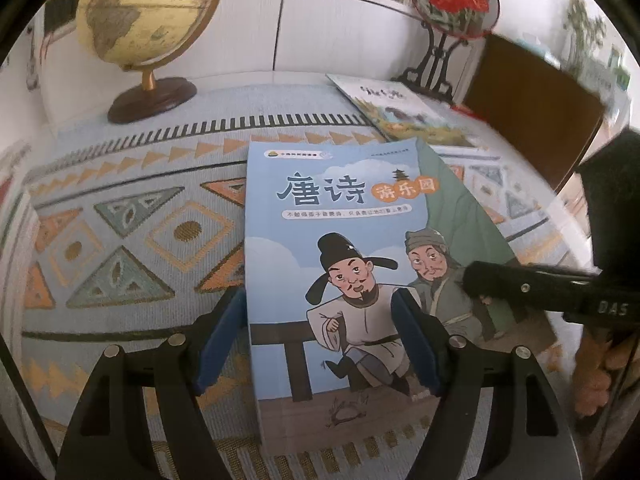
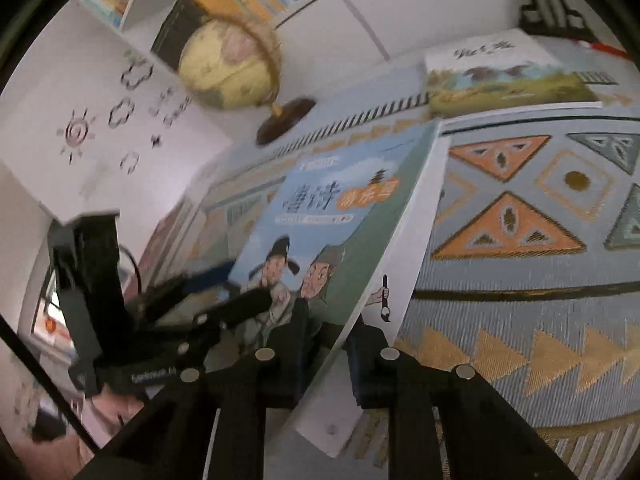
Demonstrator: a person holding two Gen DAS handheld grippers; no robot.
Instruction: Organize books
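The right tongs [image 2: 326, 344] pinch the lifted cover of the Tang poetry book [image 1: 336, 264] to close it, while the left tongs [image 1: 318, 344] stand wide astride the book's near end, steadying it.

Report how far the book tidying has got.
Done: nothing looks put away. In hand: the right gripper pinches the lifted cover of the blue cartoon-cover poetry book; the left gripper stands open astride it. Left: the landscape-cover picture book lies flat beyond.
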